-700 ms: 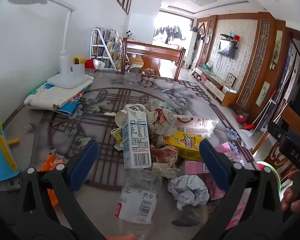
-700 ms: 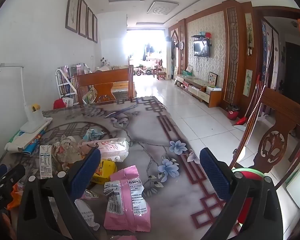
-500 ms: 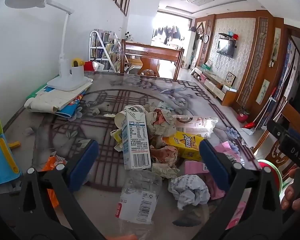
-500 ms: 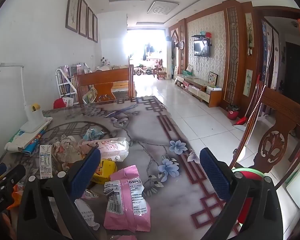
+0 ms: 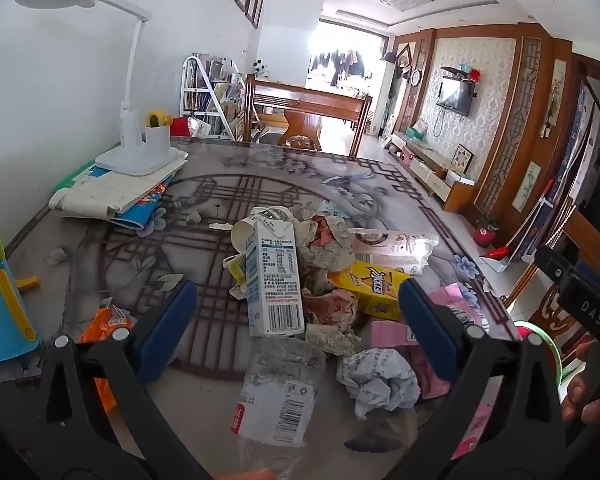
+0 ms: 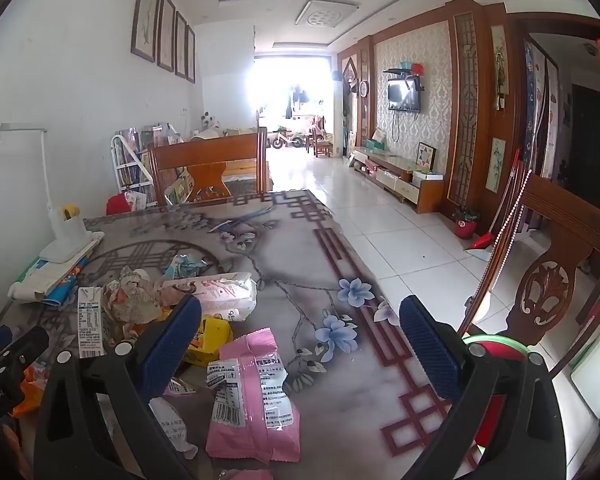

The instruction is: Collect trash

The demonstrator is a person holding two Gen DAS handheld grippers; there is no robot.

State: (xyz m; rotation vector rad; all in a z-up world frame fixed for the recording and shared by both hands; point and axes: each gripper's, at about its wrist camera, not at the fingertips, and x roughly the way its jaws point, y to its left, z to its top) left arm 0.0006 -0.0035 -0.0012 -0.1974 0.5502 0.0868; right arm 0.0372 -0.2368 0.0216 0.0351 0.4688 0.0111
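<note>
Left wrist view
- Left gripper point(image 5: 296, 320): fingers spread wide, nothing between them, low in the frame.
- Trash pile: centre of frame on the patterned table point(image 5: 112, 248).
- Milk carton point(image 5: 274, 280): upright, centre, between the blue pads point(image 5: 166, 330).
- Crushed clear bottle point(image 5: 278, 392): lower centre, just below the carton.
- Crumpled paper ball point(image 5: 378, 382): lower right of centre.
- Yellow box point(image 5: 370, 286): right of the carton.
- Desk lamp point(image 5: 134, 120): upper left, on a stack of papers.

Right wrist view
- Right gripper point(image 6: 300, 340): fingers wide apart, holding nothing.
- Pink wrapper point(image 6: 252, 396): lower centre, flat on the table, between the fingers.
- Tissue pack point(image 6: 220, 294): left of centre.
- Wooden chair point(image 6: 556, 276): right edge.
</note>
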